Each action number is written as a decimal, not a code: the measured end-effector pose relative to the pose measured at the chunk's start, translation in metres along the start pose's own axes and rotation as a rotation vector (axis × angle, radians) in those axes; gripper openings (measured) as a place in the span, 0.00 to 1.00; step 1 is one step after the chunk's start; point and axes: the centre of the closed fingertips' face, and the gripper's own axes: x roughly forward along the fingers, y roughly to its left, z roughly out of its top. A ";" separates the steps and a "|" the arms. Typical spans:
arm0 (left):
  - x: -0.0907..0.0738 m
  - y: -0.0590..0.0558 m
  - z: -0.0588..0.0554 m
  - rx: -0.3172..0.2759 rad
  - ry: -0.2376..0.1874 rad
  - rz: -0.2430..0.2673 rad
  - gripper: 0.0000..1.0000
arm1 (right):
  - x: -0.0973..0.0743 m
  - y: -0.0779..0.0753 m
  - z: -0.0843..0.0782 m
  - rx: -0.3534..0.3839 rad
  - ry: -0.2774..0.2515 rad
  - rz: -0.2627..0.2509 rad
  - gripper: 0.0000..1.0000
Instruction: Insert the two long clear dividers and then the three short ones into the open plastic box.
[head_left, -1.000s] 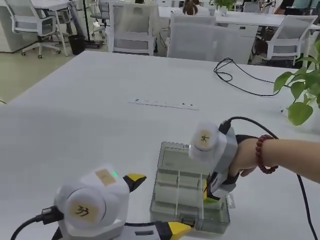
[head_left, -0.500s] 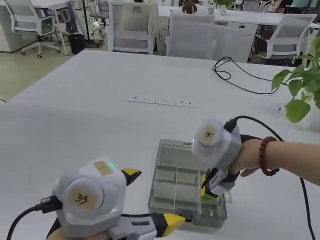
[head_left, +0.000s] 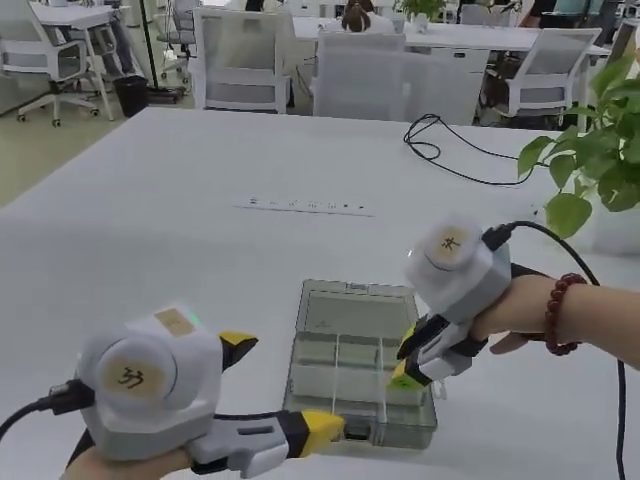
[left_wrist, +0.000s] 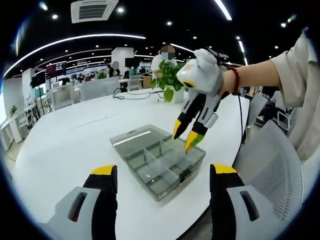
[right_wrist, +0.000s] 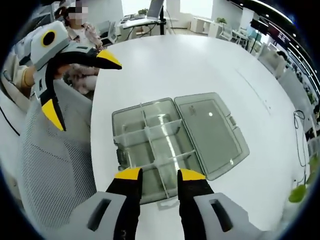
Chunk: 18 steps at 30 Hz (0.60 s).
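The clear plastic box (head_left: 352, 385) lies open near the table's front edge, its lid (head_left: 355, 305) flat behind it. Clear dividers (right_wrist: 150, 137) stand inside and split it into several compartments. My right gripper (head_left: 403, 365) hovers just above the box's right end, jaws pointing down, open, with nothing between them. In the right gripper view its jaws (right_wrist: 160, 175) frame the box's near wall. My left gripper (head_left: 280, 385) is at the box's left front corner, wide open and empty. The box (left_wrist: 157, 160) lies ahead of my left gripper (left_wrist: 162, 170).
A white power strip (head_left: 305, 206) lies mid-table. A black cable (head_left: 450, 150) loops at the back right, next to a leafy plant (head_left: 590, 170). White chairs (head_left: 360, 75) line the far edge. In the left gripper view a mesh chair (left_wrist: 280, 165) stands beside the table.
My right gripper has lifted out of the box's right end and now sits a little above it. The left gripper stays open beside the box. The head camera has shifted.
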 end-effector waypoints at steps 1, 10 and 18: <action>-0.001 0.001 0.001 -0.001 -0.003 0.002 0.76 | -0.003 0.000 0.000 0.008 -0.014 -0.006 0.31; -0.013 0.016 0.009 -0.006 0.008 0.034 0.78 | -0.045 0.005 0.006 0.122 -0.198 -0.080 0.43; -0.020 0.022 0.016 -0.006 0.008 0.059 0.79 | -0.078 0.016 0.006 0.211 -0.338 -0.131 0.55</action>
